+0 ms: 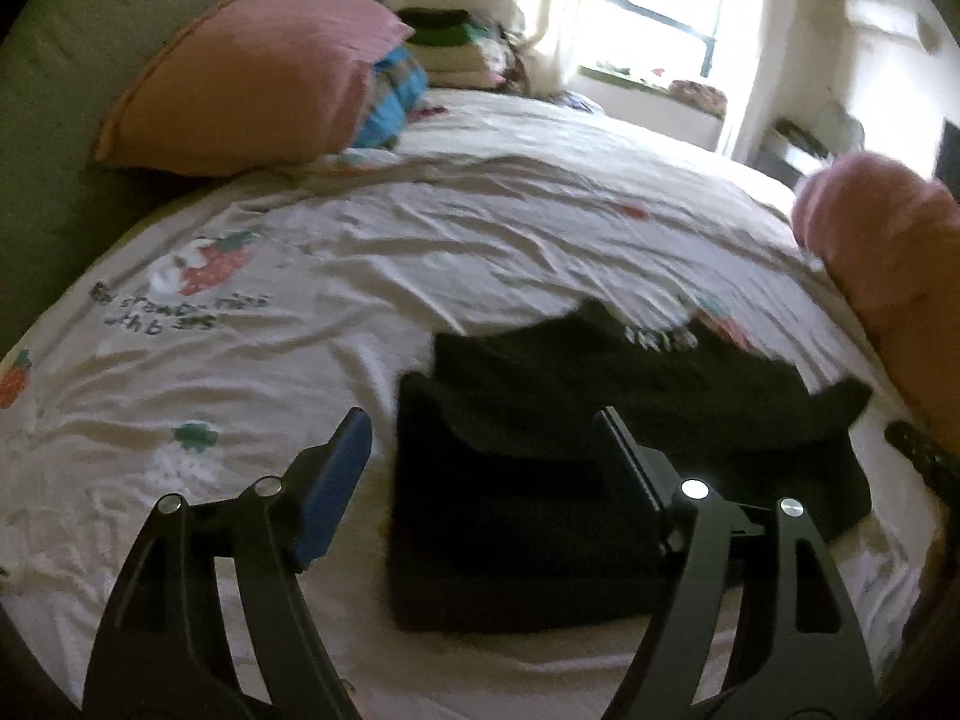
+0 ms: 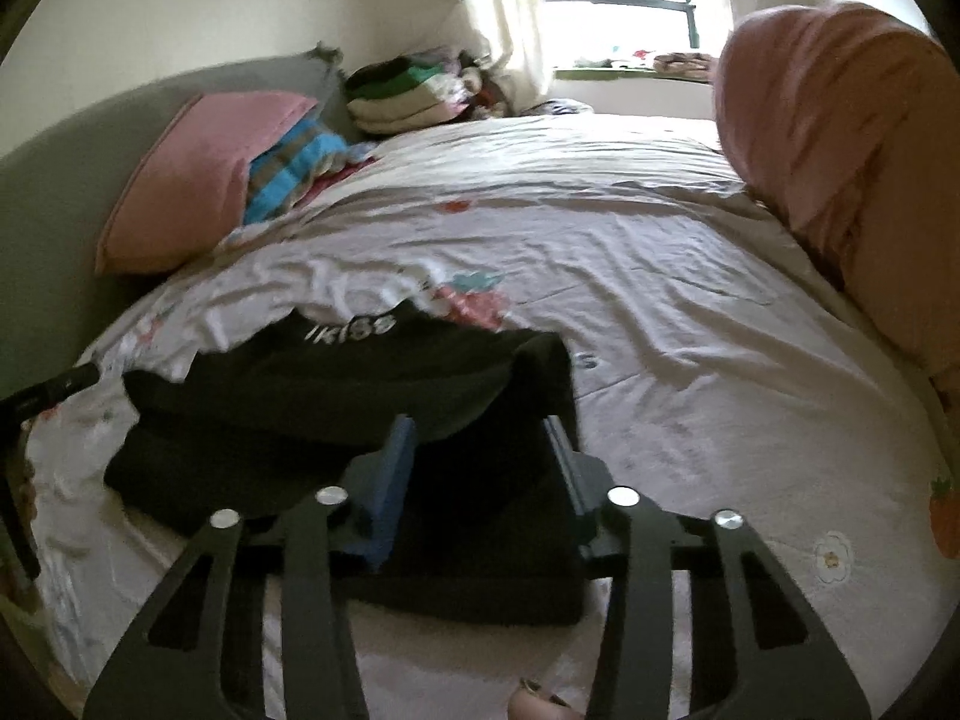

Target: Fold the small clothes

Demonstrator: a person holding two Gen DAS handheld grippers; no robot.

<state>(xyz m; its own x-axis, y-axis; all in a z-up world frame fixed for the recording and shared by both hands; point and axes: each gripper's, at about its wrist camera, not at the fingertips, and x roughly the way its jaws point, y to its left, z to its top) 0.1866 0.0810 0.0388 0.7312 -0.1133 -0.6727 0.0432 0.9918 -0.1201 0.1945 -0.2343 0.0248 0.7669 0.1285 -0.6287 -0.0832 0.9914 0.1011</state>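
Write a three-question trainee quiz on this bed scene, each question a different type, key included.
1. True or false: the black garment lies on the white printed sheet.
2. Multiple choice: what leans against the grey headboard? A) a pink pillow B) a laptop C) a red basket
3. Fill in: the left tool has its jaws ____.

Key
1. True. It lies partly folded, with white lettering showing on the upper layer.
2. A. The pink pillow leans there, with a blue striped cloth beside it.
3. Open. Its right finger is over the garment, the left finger over bare sheet, and nothing is gripped.
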